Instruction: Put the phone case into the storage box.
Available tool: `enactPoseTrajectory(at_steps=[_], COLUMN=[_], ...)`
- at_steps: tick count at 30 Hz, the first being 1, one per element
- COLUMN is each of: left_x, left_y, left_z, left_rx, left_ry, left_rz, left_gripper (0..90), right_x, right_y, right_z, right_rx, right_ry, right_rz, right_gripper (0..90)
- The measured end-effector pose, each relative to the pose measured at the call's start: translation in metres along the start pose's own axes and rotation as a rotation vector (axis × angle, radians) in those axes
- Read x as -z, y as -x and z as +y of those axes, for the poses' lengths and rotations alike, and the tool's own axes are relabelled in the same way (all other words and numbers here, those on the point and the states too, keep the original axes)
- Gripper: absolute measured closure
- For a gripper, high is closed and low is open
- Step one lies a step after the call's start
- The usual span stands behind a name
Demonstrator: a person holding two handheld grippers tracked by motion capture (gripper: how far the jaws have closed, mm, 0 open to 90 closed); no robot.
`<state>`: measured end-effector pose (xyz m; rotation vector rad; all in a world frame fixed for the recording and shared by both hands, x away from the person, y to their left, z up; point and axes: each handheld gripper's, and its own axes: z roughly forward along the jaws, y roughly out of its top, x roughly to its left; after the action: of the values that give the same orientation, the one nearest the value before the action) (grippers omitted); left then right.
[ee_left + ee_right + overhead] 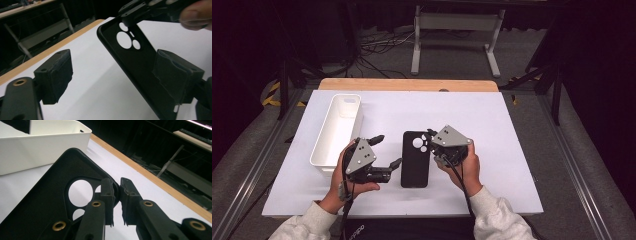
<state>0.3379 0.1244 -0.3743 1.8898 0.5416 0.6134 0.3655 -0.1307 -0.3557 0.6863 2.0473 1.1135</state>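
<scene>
A black phone case [414, 162] lies inside-up on the white table top [492, 120], its camera cut-outs at the far end. My right gripper [430, 138] is shut on the case's far right corner beside those cut-outs. In the right gripper view the two jaws [117, 187] pinch the case rim [50, 202]. My left gripper [388, 150] stands open just left of the case and points toward it. In the left gripper view its jaws [115, 77] are wide apart. The right pad [175, 75] sits in front of the case's [135, 57] near part, and nothing is clamped.
A long white bin [346, 98] stands at the left of the table, seen as a white wall [42, 152] in the right gripper view. A wooden strip [407, 84] runs along the table's far edge. Beyond it are a metal stand and cables on the floor.
</scene>
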Motion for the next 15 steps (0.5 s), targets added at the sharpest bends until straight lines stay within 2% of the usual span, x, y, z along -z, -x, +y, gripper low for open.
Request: enactPoseTrajectory(at_steps=[4, 6, 12, 14, 15], left_x=[-0.007, -0.01, -0.017, -0.018, -0.018], left_y=[-0.002, -0.003, -0.006, -0.008, -0.008], left_z=[0.002, 0.003, 0.006, 0.007, 0.007], left_rx=[0.001, 0.015, 0.041, 0.036, 0.047], left_ry=[-0.022, -0.033, -0.044, -0.052, -0.049], left_rz=[0.03, 0.043, 0.031, 0.035, 0.03], left_gripper=[22.6, 25.2, 33.7, 38.0, 38.8], right_x=[0.002, 0.002, 0.004, 0.005, 0.006], right_y=[-0.006, -0.01, -0.022, -0.025, -0.026], right_z=[0.002, 0.003, 0.005, 0.006, 0.006], right_rx=[0.017, 0.03, 0.068, 0.089, 0.097], right_ry=[0.017, 0.025, 0.048, 0.059, 0.065], right_rz=[-0.01, -0.015, -0.023, -0.039, -0.044], right_gripper=[81.8, 81.8, 81.8, 81.7, 81.7])
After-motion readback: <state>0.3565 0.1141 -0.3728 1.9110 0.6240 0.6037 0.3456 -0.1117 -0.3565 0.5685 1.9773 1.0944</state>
